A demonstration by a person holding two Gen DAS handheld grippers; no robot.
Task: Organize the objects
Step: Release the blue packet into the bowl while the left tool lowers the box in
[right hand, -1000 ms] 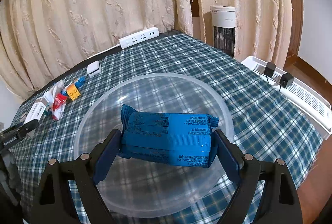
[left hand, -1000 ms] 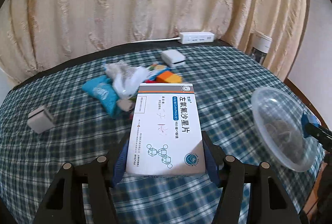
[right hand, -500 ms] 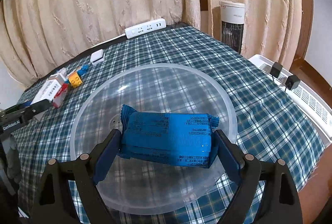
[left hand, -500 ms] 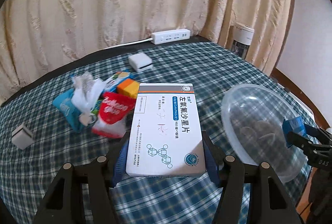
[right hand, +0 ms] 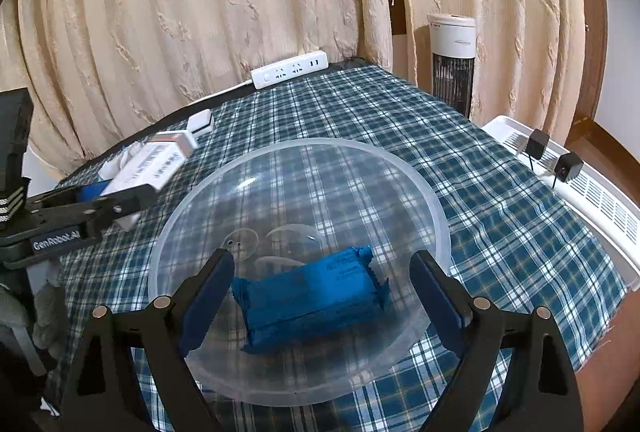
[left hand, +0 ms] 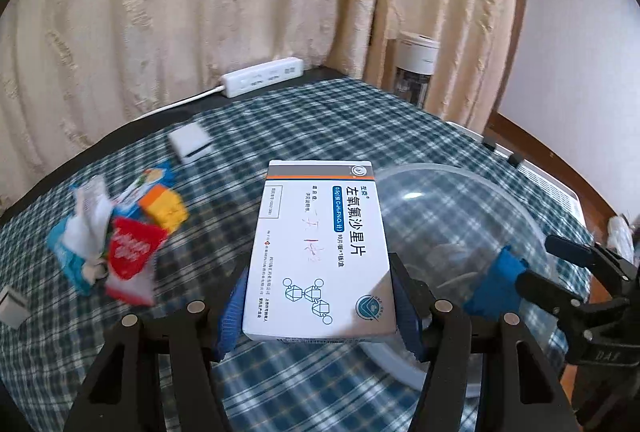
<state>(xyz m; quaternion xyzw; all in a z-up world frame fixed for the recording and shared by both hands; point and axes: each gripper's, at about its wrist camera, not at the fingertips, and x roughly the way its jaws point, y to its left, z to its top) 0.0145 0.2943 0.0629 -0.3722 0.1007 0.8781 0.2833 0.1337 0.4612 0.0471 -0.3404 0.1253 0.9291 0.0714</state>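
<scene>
Left wrist view: the left gripper (left hand: 320,306) squeezes the medicine box (left hand: 320,252); the right gripper (right hand: 322,296) stands wide, empty, over the blue packet (right hand: 312,298). The box may bump the bowl's (right hand: 436,208) rim and tip it.

The left gripper (left hand: 320,306) is clamped on something (both pads pressing), while the right gripper (right hand: 322,296) stands spread, angled downward.

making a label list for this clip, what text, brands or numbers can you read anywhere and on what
"左氧氟沙星片" on the white medicine box in the left claw
"0.5g" and "10片" on the same box; its smaller print is too small to read
"GenRobot.AI" on the left claw's body, in the right wrist view
"DAS" on the right claw body
Red packet, blue packet, white tower appliance: print unreadable
</scene>
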